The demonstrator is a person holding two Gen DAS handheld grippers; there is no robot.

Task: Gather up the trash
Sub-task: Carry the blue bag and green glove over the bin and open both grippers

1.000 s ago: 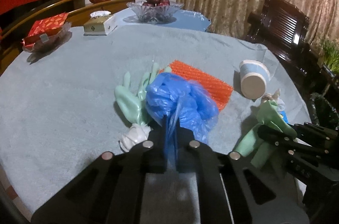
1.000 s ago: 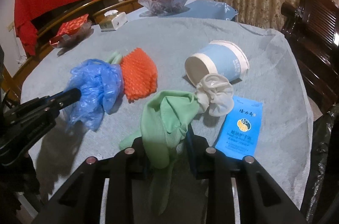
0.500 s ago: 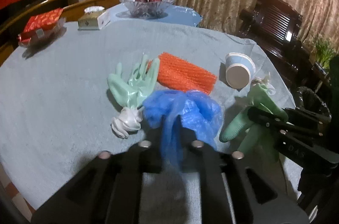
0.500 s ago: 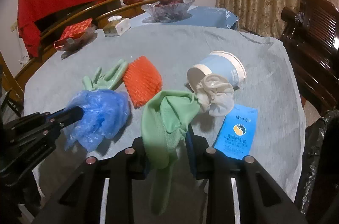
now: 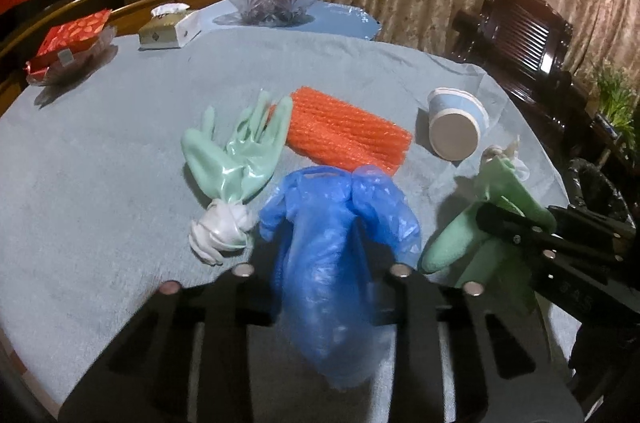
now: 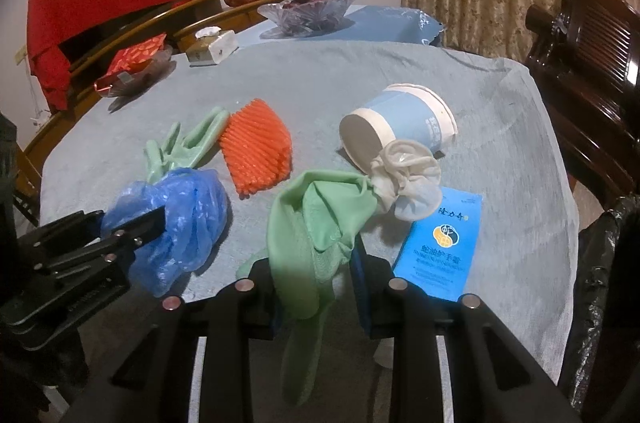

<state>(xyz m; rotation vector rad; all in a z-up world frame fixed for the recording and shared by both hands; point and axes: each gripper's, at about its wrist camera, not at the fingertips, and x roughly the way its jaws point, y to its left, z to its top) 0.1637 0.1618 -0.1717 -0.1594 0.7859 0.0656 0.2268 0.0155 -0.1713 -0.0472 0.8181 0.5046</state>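
Left wrist view shows the left hand-held gripper [image 5: 320, 287] closed on a crumpled blue plastic bag [image 5: 340, 223], which hangs lifted off the worktop [image 5: 100, 183] at 6 o'clock. At 4 o'clock in that view, the right hand-held gripper [image 5: 504, 223] is clamped on a green glove [image 5: 468, 235]; the right wrist view confirms it, with the fabric pinched between the closed fingers and its white cuff [image 6: 408, 183] drooping toward 1 o'clock.

So two pieces of trash are picked up, but neither appears to be binned yet. A black bag [image 6: 600, 283], probably the bin liner, sits off the worktop edge at 3 o'clock in the right wrist view.

Left lying on the worktop: a second green glove [image 5: 236, 155] at 10 o'clock, an orange foam net [image 5: 344, 135] at 12 o'clock just beside it, a tipped blue paper cup [image 5: 456, 127] at 2 o'clock, and a blue sachet [image 6: 440, 243] near the right gripper. By my judgement the job is less than half done.
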